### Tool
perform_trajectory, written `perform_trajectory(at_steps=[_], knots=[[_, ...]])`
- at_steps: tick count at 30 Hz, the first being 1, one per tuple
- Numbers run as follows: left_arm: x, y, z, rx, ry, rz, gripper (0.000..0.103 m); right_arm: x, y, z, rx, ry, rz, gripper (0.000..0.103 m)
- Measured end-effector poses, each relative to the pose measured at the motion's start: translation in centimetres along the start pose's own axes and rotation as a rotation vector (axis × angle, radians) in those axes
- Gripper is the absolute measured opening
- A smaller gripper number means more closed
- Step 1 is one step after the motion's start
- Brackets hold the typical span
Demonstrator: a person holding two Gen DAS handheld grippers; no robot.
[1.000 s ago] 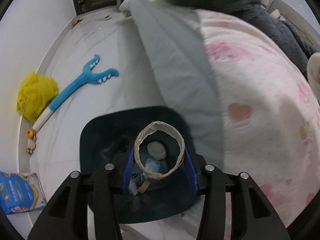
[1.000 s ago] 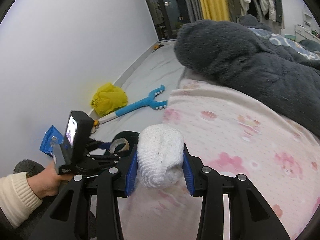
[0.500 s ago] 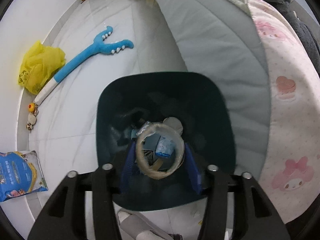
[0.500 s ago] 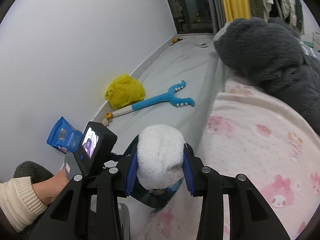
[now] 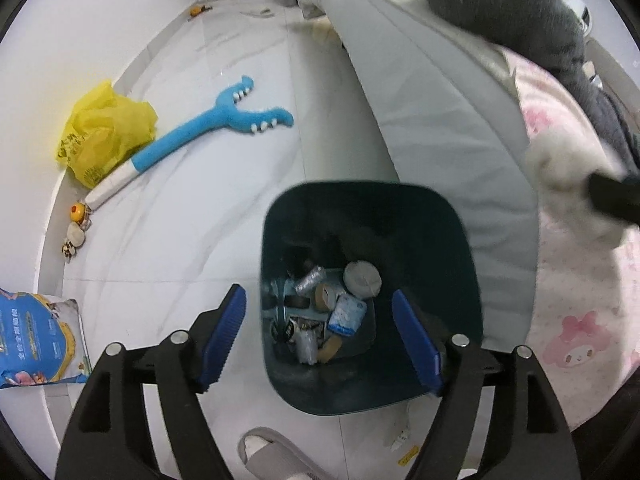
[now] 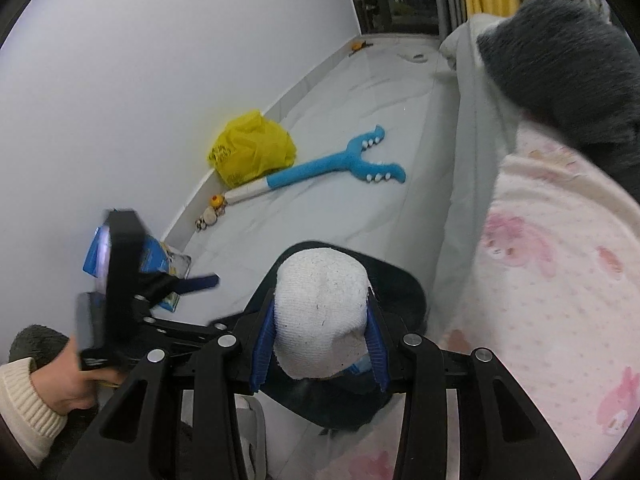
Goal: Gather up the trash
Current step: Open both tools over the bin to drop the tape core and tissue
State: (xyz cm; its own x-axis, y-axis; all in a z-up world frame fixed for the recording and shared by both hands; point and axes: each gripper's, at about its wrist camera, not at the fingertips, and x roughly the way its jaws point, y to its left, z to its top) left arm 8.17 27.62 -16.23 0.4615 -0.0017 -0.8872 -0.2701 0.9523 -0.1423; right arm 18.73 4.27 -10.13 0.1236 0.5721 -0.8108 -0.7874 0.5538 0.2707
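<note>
A dark teal trash bin (image 5: pixel 460 248) stands on the pale floor (image 5: pixel 224 128) against the side of a bed (image 5: pixel 432 92); the left gripper (image 5: pixel 320 336) hangs over the bin's mouth, its blue fingers (image 5: pixel 224 332) spread wide with nothing between them; inside the bin lie a cardboard tape roll (image 5: pixel 325 295), a small blue packet (image 5: pixel 347 314) and other scraps. The right gripper (image 6: pixel 320 340) is closed on a white sock (image 6: pixel 322 304), which fills the gap between its fingers and sits just above the bin's rim. Beyond the bin, a blue plush toy (image 5: pixel 208 128) and a yellow plastic bag (image 5: pixel 104 132) lie near the wall.
</note>
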Motion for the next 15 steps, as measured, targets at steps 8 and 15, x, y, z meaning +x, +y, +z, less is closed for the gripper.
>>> perform_trajectory(at_steps=[8, 15], knots=[[-3.4, 1.9, 0.4, -0.03, -0.12, -0.024, 0.088, 4.9, 0.8, -0.2, 0.02, 0.113, -0.027, 0.041], [-6.5, 2.8, 0.8, -0.033, -0.227, -0.02, 0.095, 8.1, 1.7, -0.9, 0.022, 0.187, -0.057, 0.043]])
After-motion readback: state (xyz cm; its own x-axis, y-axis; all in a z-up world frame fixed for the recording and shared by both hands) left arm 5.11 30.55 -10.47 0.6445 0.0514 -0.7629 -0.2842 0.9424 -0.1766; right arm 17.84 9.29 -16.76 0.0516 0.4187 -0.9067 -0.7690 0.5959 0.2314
